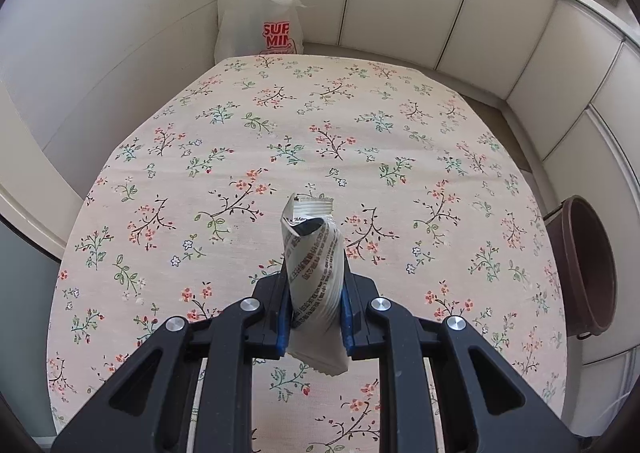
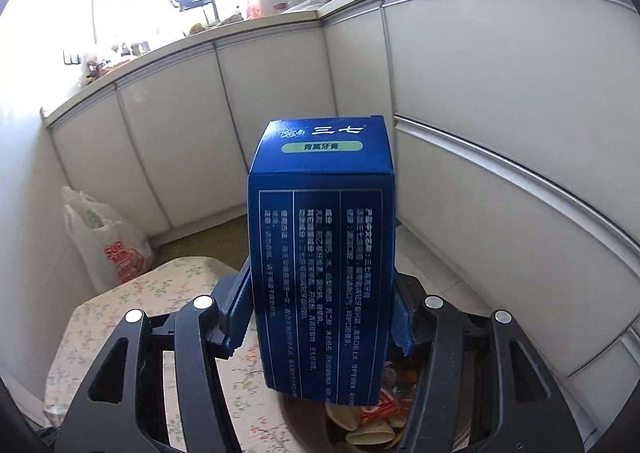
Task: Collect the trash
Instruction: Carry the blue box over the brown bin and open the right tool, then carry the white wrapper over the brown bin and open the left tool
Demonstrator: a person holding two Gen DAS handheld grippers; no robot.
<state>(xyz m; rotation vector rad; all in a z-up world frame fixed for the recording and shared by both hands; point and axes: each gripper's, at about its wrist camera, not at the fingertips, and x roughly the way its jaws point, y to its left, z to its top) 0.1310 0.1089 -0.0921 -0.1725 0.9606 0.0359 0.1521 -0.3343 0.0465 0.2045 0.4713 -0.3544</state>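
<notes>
My left gripper [image 1: 314, 313] is shut on a crumpled white wrapper [image 1: 314, 257] with printed text, held upright above the floral tablecloth [image 1: 280, 133]. My right gripper [image 2: 320, 317] is shut on a blue toothpaste box [image 2: 322, 253], held upright. Below the box, a brown trash bin [image 2: 308, 429] with scraps inside shows in the right wrist view. The same bin [image 1: 584, 269] stands beside the table's right edge in the left wrist view.
A white plastic shopping bag [image 1: 256, 9] with red print stands on the floor past the table's far edge; it also shows in the right wrist view [image 2: 108, 241]. White cabinet fronts [image 1: 460, 13] run along the back and right under a cluttered counter [image 2: 280, 9].
</notes>
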